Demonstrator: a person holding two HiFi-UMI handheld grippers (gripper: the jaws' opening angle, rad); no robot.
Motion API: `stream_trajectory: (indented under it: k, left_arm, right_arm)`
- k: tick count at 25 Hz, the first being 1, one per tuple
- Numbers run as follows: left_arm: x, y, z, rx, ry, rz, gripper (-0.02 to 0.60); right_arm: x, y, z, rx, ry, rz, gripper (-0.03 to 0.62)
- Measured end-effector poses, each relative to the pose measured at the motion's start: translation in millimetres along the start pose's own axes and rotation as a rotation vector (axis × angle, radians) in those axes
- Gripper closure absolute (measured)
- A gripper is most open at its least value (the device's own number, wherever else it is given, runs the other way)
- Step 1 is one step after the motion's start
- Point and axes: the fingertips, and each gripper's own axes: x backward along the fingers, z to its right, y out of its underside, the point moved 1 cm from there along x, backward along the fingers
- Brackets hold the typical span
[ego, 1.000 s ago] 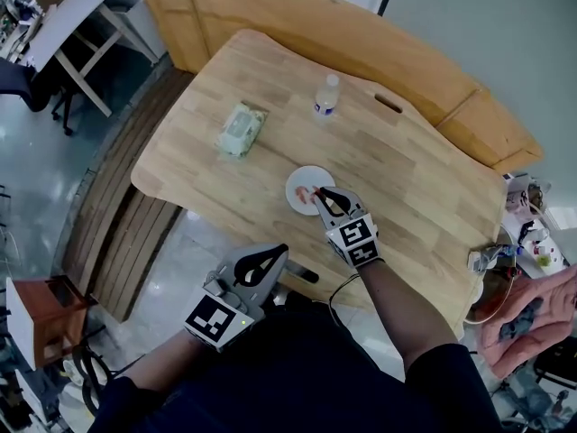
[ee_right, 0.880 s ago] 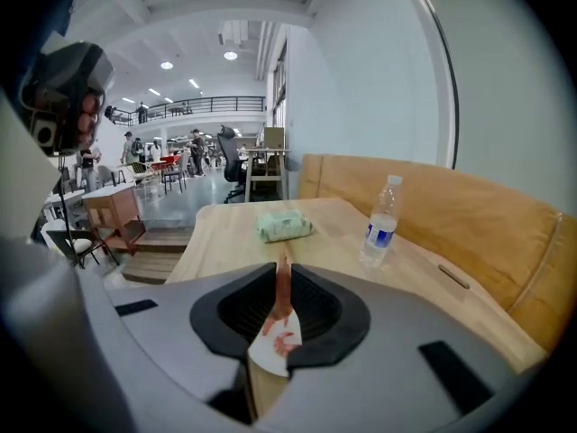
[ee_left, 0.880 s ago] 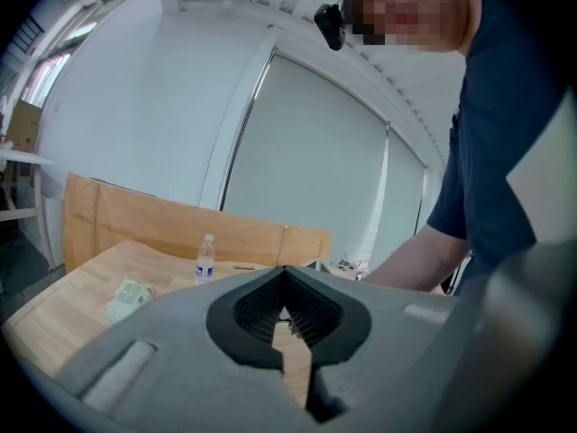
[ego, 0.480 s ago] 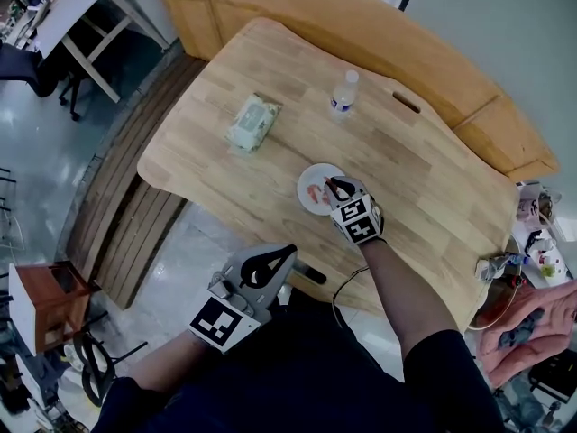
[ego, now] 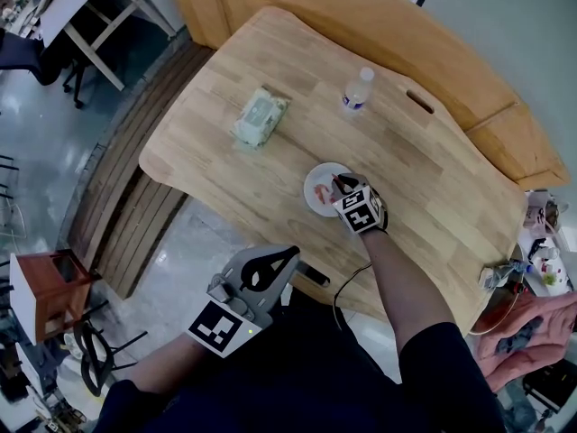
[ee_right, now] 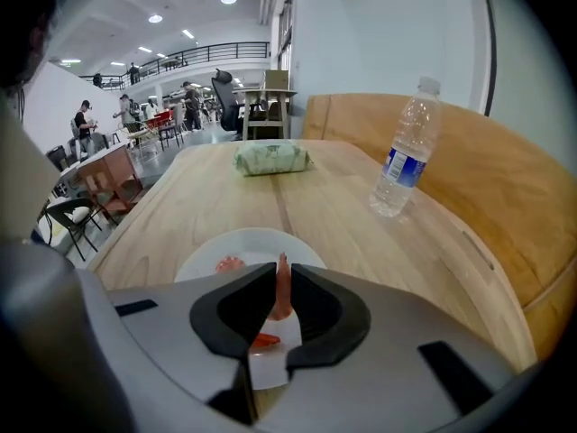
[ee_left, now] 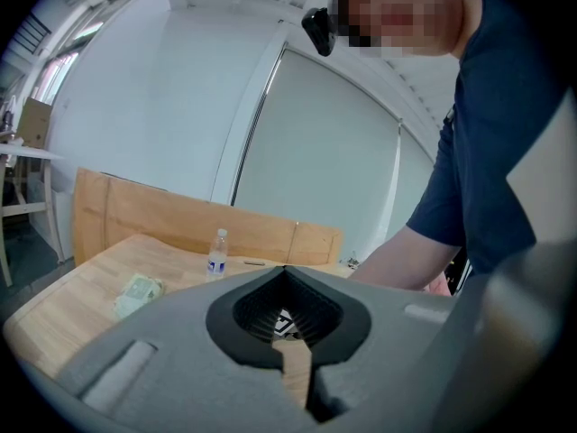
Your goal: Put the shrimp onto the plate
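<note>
On the wooden table [ego: 424,179], your right gripper [ego: 337,182] sits over the white plate [ego: 315,175], jaws pinched on a shrimp [ee_right: 281,289]. A second pink piece [ee_right: 229,264] lies on the plate. Your left gripper [ego: 288,253] hangs off the table, jaws together, empty.

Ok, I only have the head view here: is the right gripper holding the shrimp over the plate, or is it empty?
Observer: Holding. In the right gripper view the right gripper is shut on the shrimp, which stands upright between its jaws.
Operator: Anything on the plate already?
Observer: Yes, a pink piece lies on the plate, left of the jaws.
Operator: And the left gripper?
Observer: The left gripper is shut with nothing between its jaws.
</note>
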Motion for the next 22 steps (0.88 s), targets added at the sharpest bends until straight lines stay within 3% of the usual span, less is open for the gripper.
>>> stream_trajectory:
  k: [22]
  left_arm:
    - [3,14,0,0.022,-0.017,-0.036,0.577]
  right_arm:
    - [-20,5,-3,0.024,-0.004,-0.019,0.528]
